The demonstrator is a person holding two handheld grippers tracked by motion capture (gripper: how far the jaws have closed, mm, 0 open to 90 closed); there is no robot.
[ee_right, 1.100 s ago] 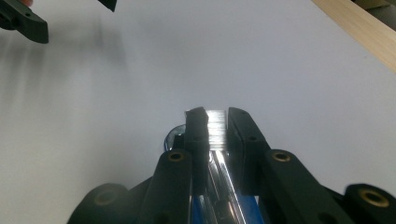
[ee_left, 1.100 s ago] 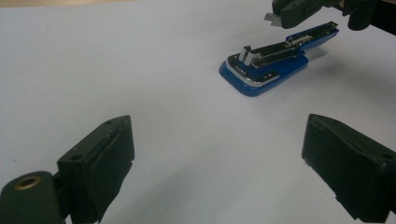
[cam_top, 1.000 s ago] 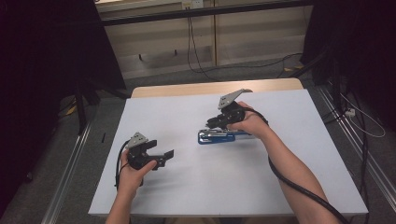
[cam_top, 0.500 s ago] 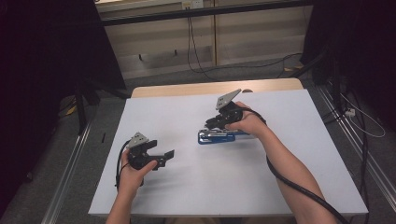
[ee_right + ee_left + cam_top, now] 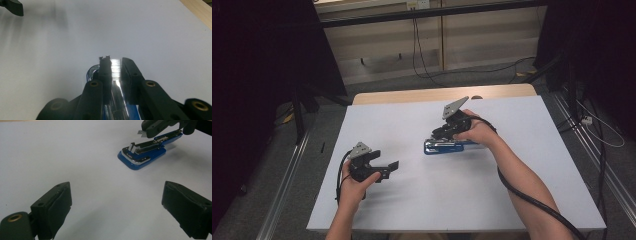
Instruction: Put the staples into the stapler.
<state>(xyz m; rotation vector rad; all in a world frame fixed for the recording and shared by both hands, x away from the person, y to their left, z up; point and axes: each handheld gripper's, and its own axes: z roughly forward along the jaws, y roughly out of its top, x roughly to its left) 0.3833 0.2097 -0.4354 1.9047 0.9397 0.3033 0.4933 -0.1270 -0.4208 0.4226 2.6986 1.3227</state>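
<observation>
Nothing moved vs the earlier frames: both hands stayed put. Right hand-held gripper (image 5: 447, 134) was clamped on the shiny metal top arm of the blue stapler (image 5: 443, 147), which lay on the white desk (image 5: 512, 200) near its middle. Left hand-held gripper (image 5: 388, 168) hovered w/ jaws wide apart, well apart from the stapler, nothing betw. them.

A blue stapler (image 5: 443, 147) lies flat on the white desk (image 5: 412, 210), a little right of the middle. It is hinged open: the blue base (image 5: 140, 158) with its chrome plate rests on the sheet, while the silver staple channel (image 5: 115, 72) is raised, its front end pointing towards the left.
</observation>
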